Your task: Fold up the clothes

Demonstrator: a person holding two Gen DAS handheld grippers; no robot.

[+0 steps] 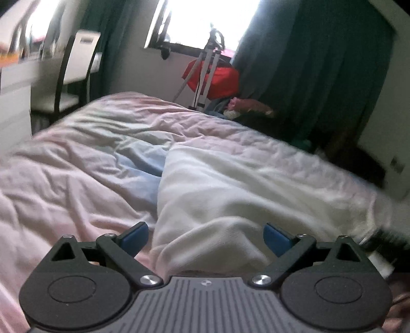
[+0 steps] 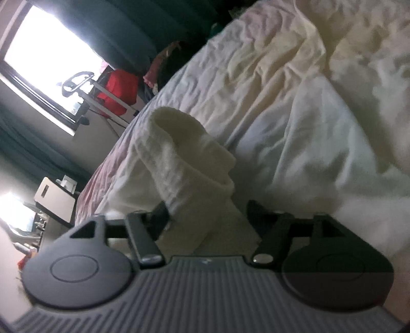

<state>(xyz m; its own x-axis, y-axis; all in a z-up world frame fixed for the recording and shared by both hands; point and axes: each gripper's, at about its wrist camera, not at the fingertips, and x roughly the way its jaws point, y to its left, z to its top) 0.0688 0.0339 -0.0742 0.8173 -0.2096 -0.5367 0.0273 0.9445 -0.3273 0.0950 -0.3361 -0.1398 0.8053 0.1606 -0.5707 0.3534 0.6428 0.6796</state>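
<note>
A white garment (image 1: 230,194) lies bunched on the bed's pale pink cover (image 1: 77,158), one soft fold of it reaching in between the spread blue-padded fingers of the left gripper (image 1: 206,238), which is released and pinches nothing. In the right wrist view a ribbed cuff of the same cloth (image 2: 189,164) rises between the wide-apart fingers of the right gripper (image 2: 207,212), touching the left one. Beyond the bed stand a tripod (image 1: 205,76), a red bag (image 1: 220,79) and dark green curtains (image 1: 307,64) by the bright window (image 1: 210,20).
</note>
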